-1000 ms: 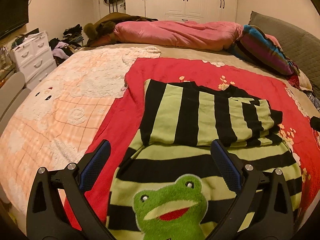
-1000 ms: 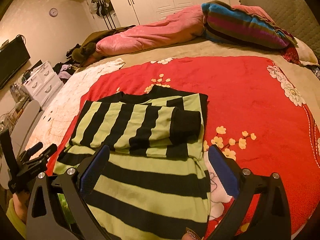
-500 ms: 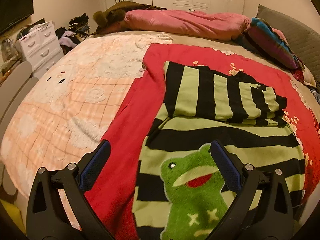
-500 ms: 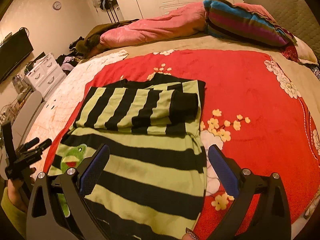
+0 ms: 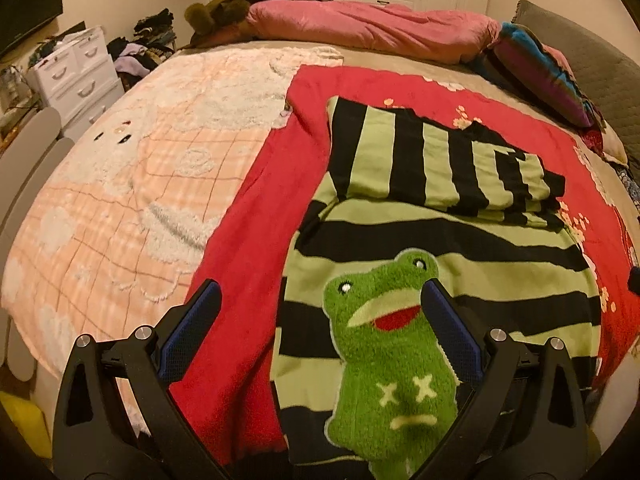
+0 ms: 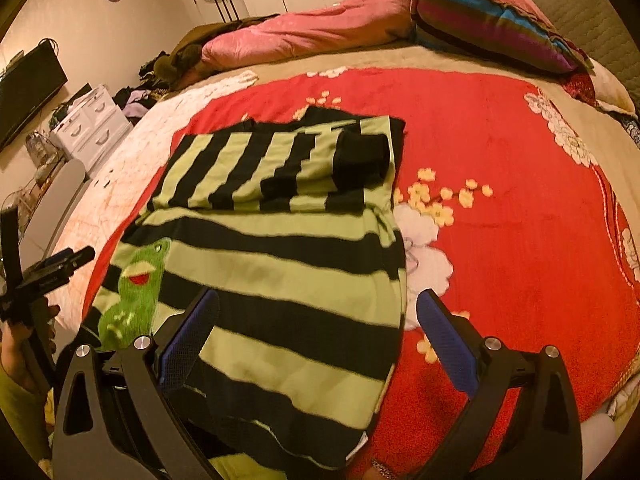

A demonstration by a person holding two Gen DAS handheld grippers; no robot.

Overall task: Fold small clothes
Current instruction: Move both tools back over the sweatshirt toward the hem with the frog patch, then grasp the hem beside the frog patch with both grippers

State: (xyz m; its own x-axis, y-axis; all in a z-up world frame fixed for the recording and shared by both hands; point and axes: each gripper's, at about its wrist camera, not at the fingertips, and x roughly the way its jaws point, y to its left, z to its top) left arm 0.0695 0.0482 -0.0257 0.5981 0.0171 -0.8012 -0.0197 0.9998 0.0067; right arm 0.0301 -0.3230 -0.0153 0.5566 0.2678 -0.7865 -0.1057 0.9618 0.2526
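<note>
Green-and-black striped knit sweater (image 5: 440, 248) half folded on red floral blanket (image 5: 248, 216)
Sleeves folded across its upper part at 12 o'clock; fuzzy green frog patch (image 5: 392, 340) faces up at 6 o'clock.

Striped sweater (image 6: 280, 264) lies flat on the red blanket (image 6: 500, 208), sleeves folded across the top, frog patch (image 6: 134, 288) at its left edge. Right gripper (image 6: 318, 320) hangs wide open over the hem. Left gripper (image 6: 48, 272) sits off left, held in a hand (image 6: 16, 356).

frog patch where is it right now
The frog patch sits on the sweater's lower left, between the left gripper's open fingers, on the red blanket.
</note>
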